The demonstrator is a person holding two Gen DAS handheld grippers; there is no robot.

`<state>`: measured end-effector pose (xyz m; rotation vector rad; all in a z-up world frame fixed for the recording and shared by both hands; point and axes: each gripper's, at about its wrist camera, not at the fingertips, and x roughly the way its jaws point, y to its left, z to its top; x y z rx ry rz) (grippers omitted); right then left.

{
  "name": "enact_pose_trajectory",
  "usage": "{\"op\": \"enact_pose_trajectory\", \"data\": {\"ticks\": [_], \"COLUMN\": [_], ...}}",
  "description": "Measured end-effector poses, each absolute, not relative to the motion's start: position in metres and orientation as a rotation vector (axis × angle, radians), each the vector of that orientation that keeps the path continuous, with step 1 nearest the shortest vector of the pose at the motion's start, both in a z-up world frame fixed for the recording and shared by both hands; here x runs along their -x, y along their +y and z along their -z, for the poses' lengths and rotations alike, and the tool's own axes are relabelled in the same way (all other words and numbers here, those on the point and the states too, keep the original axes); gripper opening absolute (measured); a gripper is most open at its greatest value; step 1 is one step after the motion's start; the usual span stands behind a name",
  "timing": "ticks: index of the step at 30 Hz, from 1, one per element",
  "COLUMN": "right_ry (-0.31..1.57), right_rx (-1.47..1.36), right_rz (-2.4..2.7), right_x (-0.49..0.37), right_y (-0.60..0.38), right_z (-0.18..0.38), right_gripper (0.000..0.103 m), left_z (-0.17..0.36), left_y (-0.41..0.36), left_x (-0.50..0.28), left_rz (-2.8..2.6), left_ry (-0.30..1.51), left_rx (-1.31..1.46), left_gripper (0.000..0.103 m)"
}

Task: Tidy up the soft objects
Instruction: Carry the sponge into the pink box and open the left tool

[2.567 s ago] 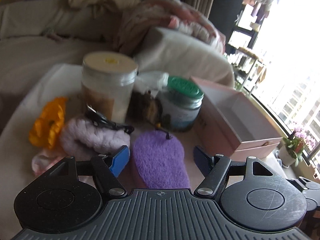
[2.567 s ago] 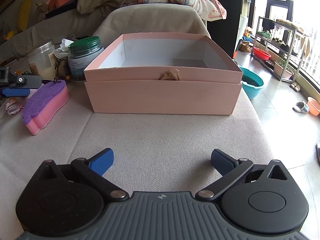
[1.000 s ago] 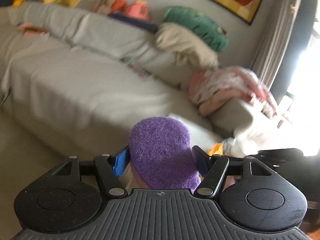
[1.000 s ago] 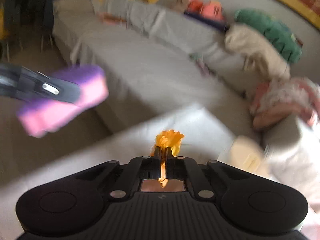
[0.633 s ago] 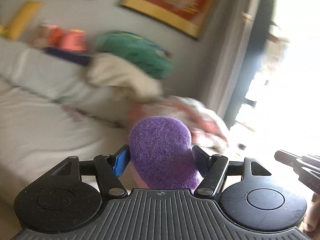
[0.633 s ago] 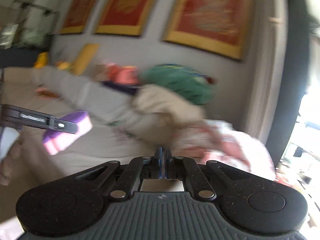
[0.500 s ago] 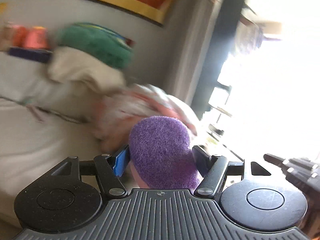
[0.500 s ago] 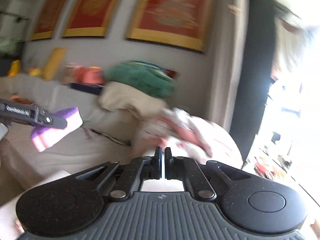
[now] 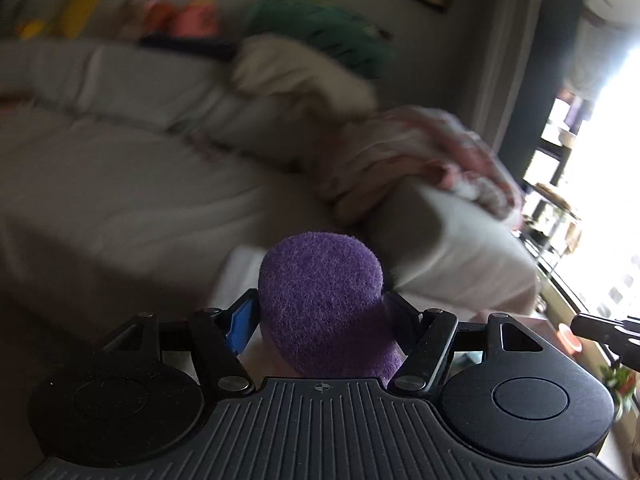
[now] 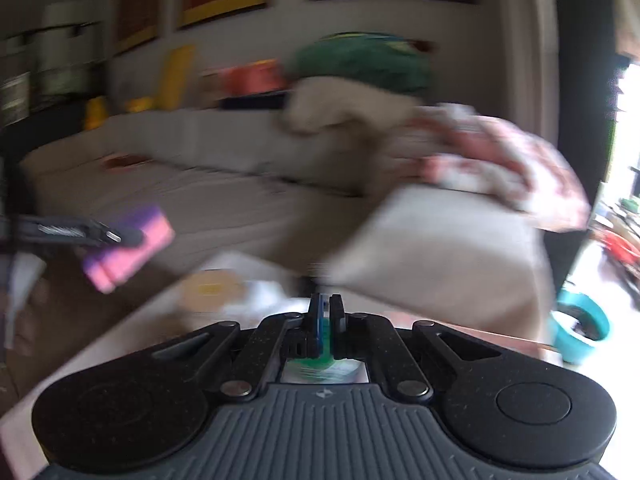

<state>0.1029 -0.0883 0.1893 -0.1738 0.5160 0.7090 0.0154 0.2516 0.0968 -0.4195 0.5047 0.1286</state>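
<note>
A sponge with a purple scouring face (image 9: 320, 292) and a pink foam underside (image 10: 132, 256) is off the table, with my left gripper (image 9: 320, 312) shut on its sides by the blue pads (image 9: 240, 324). In the right wrist view that left gripper (image 10: 120, 237) reaches in from the left edge with the sponge at its tip. My right gripper (image 10: 325, 312) is shut, its fingers pressed together, and I see nothing between them. Its black tip (image 9: 600, 330) shows at the right edge of the left wrist view. Both views are blurred.
Below the right gripper, a cloth-covered table carries a cream-lidded jar (image 10: 212, 292) and a green-lidded jar (image 10: 316, 354). Behind it are a grey sofa (image 9: 120, 184), a white cushion (image 10: 440, 256) and a pink patterned blanket (image 10: 500, 160). A teal basin (image 10: 580, 328) sits on the floor at right.
Both views have swung right across the sofa, then tipped down toward the table. The left gripper has kept the sponge throughout. The right gripper has stayed shut.
</note>
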Motion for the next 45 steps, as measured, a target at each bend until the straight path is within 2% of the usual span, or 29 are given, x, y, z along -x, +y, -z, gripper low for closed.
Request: {"op": "enact_pose_trajectory", "data": {"ticks": [2,4,5,9,10,12,18,21,22,26,31,38,42,45], "right_ry": [0.498,0.500,0.495,0.485,0.468,0.451,0.564,0.541,0.534,0.467,0.381,0.353,0.525,0.570], "right_rx": [0.221,0.260,0.273,0.355,0.387,0.432,0.442,0.455,0.446,0.390,0.273,0.109,0.025,-0.022], "right_rz": [-0.799,-0.852,-0.866,-0.841,-0.812,-0.753,-0.761,-0.761,-0.763,-0.782,-0.755,-0.565,-0.471,-0.371], "right_x": [-0.089,-0.076,-0.067,-0.044,-0.041,-0.038,-0.050,-0.049,-0.049,-0.054,-0.062,-0.105,-0.148,-0.158], "right_y": [-0.051,-0.013,0.003,0.054,0.063,0.079,0.080,0.073,0.067,0.047,0.002,-0.106,-0.166,-0.206], "right_z": [-0.177,-0.164,-0.156,-0.121,-0.112,-0.097,-0.081,-0.084,-0.090,-0.129,-0.188,-0.246,-0.230,-0.195], "right_gripper": [0.014,0.050,0.053,0.052,0.044,0.038,0.038,0.011,0.008,0.008,0.007,0.007,0.010,0.026], "left_z": [-0.075,-0.059,-0.053,-0.042,-0.042,-0.039,-0.031,-0.032,-0.035,-0.059,-0.117,-0.186,-0.180,-0.133], "left_y": [0.278,0.294,0.301,0.311,0.311,0.312,0.311,0.306,0.305,0.304,0.289,0.175,0.092,0.035], "left_x": [-0.007,0.004,0.009,0.025,0.030,0.033,0.032,0.027,0.025,0.003,-0.043,-0.101,-0.156,-0.197], "left_rz": [-0.162,-0.178,-0.182,-0.188,-0.184,-0.177,-0.167,-0.155,-0.153,-0.151,-0.129,0.215,0.486,0.465], "left_ry": [0.535,0.538,0.536,0.512,0.509,0.515,0.532,0.542,0.541,0.494,0.412,0.366,0.499,0.723], "left_rx": [0.492,0.540,0.554,0.562,0.563,0.569,0.605,0.601,0.593,0.534,0.442,0.359,0.438,0.429], "left_gripper": [0.072,0.072,0.073,0.073,0.073,0.073,0.073,0.073,0.073,0.073,0.072,0.073,0.075,0.074]}}
